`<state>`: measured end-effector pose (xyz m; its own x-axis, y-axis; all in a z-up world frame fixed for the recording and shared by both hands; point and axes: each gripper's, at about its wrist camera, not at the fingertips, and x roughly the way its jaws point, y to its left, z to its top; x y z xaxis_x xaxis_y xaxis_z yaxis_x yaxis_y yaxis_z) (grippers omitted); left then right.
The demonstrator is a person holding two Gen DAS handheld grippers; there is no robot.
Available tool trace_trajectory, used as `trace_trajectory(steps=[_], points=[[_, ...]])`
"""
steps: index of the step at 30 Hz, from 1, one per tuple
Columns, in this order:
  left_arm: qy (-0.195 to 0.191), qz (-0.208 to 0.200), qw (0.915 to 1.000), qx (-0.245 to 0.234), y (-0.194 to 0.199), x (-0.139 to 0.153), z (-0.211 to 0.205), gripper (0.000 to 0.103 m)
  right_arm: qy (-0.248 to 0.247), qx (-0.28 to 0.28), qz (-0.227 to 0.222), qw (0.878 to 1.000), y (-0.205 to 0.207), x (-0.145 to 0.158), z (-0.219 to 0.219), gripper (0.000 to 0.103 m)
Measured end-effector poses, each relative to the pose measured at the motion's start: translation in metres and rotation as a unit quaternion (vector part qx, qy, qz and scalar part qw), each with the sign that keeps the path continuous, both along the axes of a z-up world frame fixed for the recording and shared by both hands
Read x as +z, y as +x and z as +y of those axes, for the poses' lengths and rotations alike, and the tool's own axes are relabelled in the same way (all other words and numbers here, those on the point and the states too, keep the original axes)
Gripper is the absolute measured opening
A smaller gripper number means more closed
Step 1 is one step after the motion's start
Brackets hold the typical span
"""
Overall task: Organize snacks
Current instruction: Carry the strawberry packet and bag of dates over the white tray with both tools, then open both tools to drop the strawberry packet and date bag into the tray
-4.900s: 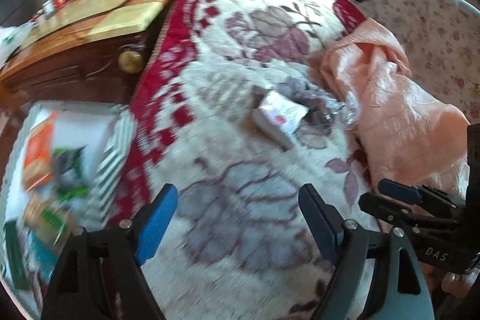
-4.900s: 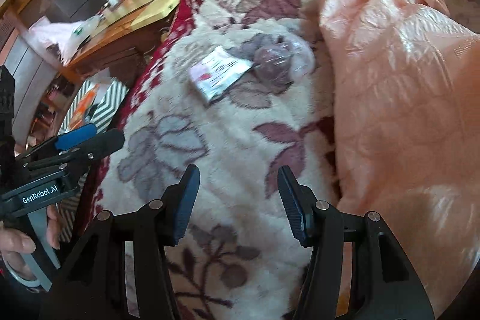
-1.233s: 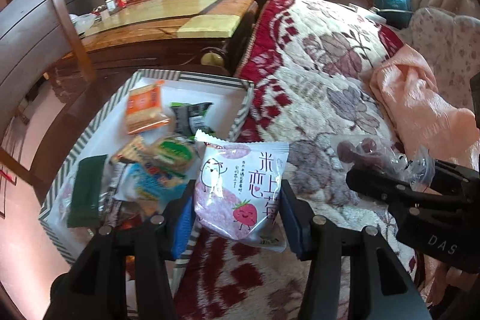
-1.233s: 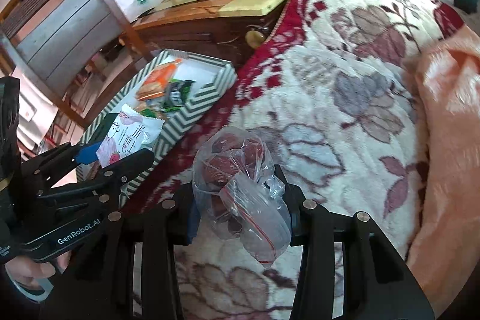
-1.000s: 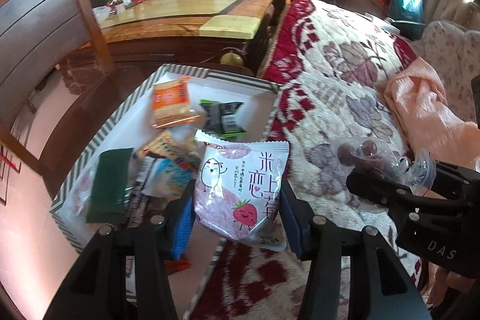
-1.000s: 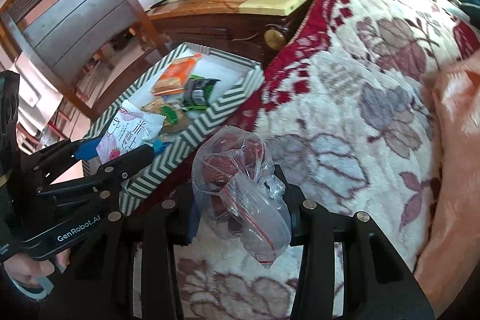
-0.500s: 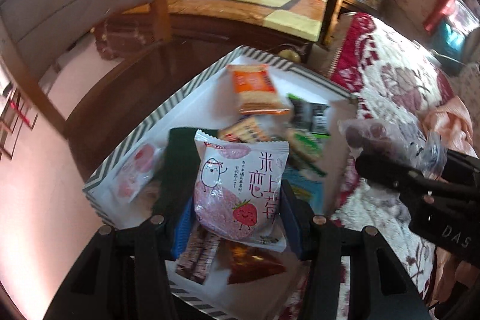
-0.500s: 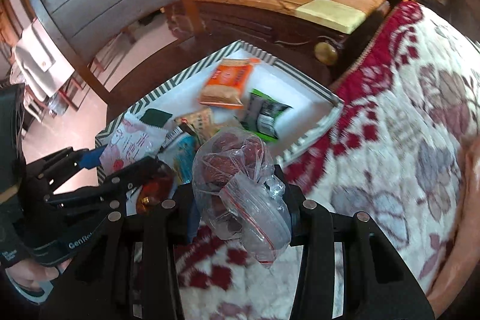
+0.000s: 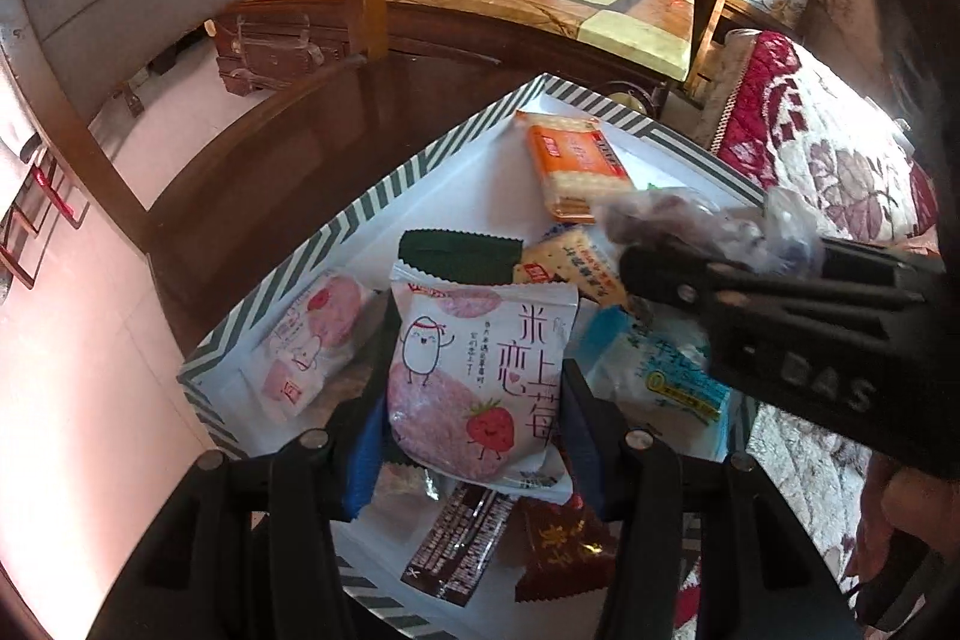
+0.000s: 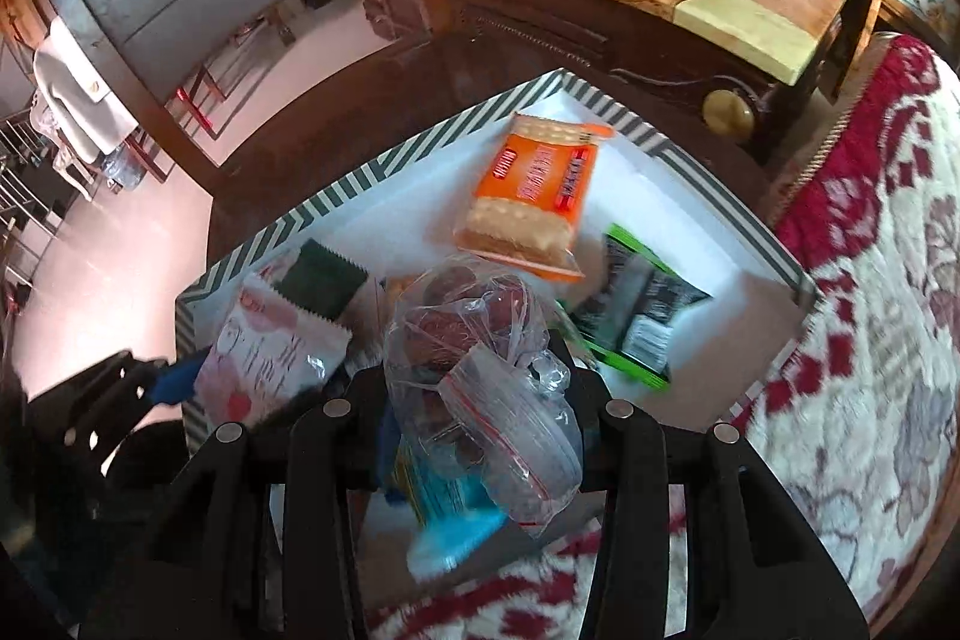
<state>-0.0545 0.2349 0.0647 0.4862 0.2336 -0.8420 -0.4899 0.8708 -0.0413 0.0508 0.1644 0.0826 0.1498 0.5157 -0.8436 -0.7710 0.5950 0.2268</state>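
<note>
both our grippers have swung from the floral blanket [image 10: 870, 340] to above the striped box [image 9: 336, 238], so we judge both snacks ready to drop. our left gripper [image 9: 474, 400] clamps the strawberry rice-cracker pack [image 9: 480, 376]; our right gripper [image 10: 480, 400] pinches the clear bag of dark red sweets [image 10: 474, 340]. inside lie an orange cracker pack [image 10: 534, 190], a green-black packet [image 10: 642, 322] and other wrappers.

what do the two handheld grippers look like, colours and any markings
Both are black plastic frames with round silver screws. The left gripper has blue pads lining its fingers. The right gripper, seen from the left camera, has slotted sides and raised letters reading "DAS".
</note>
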Motion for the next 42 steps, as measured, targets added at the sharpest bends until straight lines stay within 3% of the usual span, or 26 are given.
trace_trajectory(steps=[8,11,13,19,24,32,37,42], points=[[0.013,0.004,0.9999,0.009,0.004,-0.003,0.002,0.056,-0.004,0.002,0.007,1.0,0.005,-0.009,0.015,0.045],[0.017,0.011,0.9997,0.013,0.005,-0.004,0.002,0.063,-0.011,-0.008,0.009,1.0,0.006,-0.006,0.01,0.054],[0.018,0.014,0.9996,0.013,0.006,-0.005,0.002,0.071,-0.007,-0.016,0.008,1.0,0.007,-0.003,0.005,0.055],[0.021,0.02,0.9994,0.018,0.003,-0.003,0.0,0.08,0.006,-0.029,0.005,1.0,0.003,0.009,-0.017,0.055],[0.041,0.004,0.999,0.018,-0.01,0.01,-0.011,0.085,0.045,-0.049,-0.006,0.998,-0.01,0.027,-0.048,0.055],[0.076,-0.065,0.9949,0.013,-0.041,0.035,-0.044,0.098,0.065,-0.098,-0.068,0.991,-0.054,0.042,-0.109,0.055],[0.06,-0.073,0.9955,-0.005,-0.051,0.037,-0.058,0.1,0.063,-0.112,-0.083,0.988,-0.076,0.037,-0.132,0.055],[0.072,-0.069,0.9949,-0.011,-0.057,0.041,-0.071,0.1,0.062,-0.122,-0.081,0.987,-0.091,0.033,-0.149,0.055]])
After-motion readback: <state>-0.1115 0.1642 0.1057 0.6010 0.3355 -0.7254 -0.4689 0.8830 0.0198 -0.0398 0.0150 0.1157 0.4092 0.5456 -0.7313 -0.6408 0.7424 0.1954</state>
